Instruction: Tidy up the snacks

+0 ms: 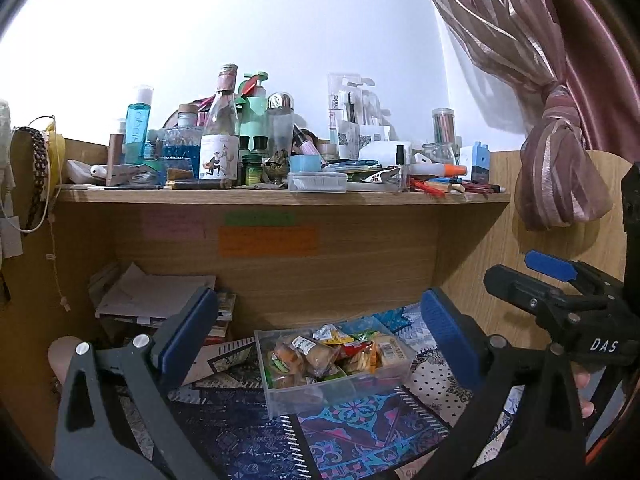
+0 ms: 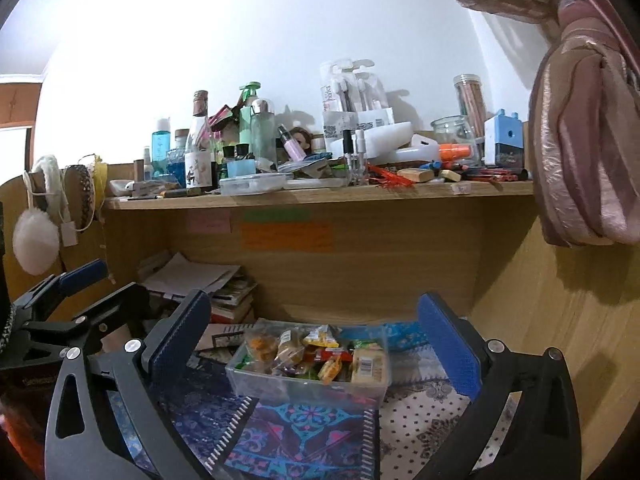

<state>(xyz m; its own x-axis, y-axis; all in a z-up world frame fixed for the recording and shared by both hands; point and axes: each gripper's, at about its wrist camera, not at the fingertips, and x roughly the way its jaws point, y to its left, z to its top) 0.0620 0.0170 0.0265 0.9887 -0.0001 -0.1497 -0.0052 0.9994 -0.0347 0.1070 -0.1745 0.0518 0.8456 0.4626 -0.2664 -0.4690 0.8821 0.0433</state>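
A clear plastic box (image 1: 304,394) full of wrapped snacks (image 1: 320,354) stands on a patterned cloth on the desk, under the shelf. It also shows in the right wrist view (image 2: 280,386), with the snacks (image 2: 316,354) heaped inside. My left gripper (image 1: 320,328) is open and empty, held back from the box with a blue-padded finger on either side of it. My right gripper (image 2: 316,332) is also open and empty, at about the same distance. The right gripper shows at the right edge of the left wrist view (image 1: 560,292).
A wooden shelf (image 1: 280,196) above the desk is crowded with bottles, jars, pens and boxes. Papers and books (image 1: 156,300) are stacked at the back left. A tied pink curtain (image 1: 560,168) hangs at the right. Sticky notes (image 1: 268,240) are on the back panel.
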